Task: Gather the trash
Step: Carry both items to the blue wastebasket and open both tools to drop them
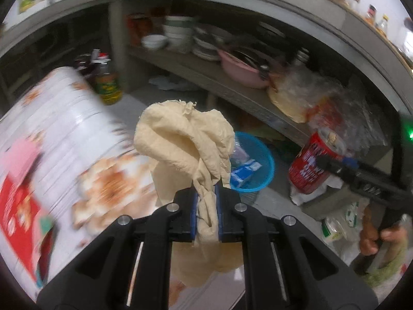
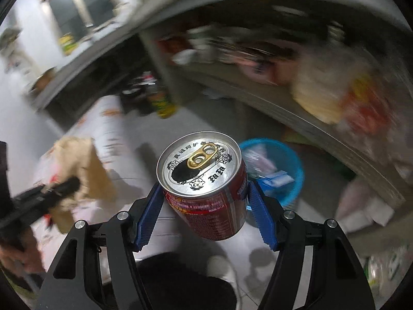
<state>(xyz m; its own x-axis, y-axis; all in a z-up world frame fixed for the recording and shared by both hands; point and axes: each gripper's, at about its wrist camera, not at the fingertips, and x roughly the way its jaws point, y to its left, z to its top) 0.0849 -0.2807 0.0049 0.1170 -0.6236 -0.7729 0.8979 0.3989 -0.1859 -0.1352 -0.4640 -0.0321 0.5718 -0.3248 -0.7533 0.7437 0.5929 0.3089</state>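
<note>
Both hands carry trash toward the blue basket on the floor: left gripper fingers pinch a crumpled beige tissue, right gripper fingers clamp an opened red can; blurred basket contents are probably earlier rubbish

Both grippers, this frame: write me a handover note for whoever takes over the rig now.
Left gripper: shut on a crumpled beige paper towel.
Right gripper: shut on an opened red can, held by its sides.
Blue basket on the floor ahead holds a blue-white carton and other scraps.
Done: both items picked up.
Left: probably drop both into the basket.
</note>
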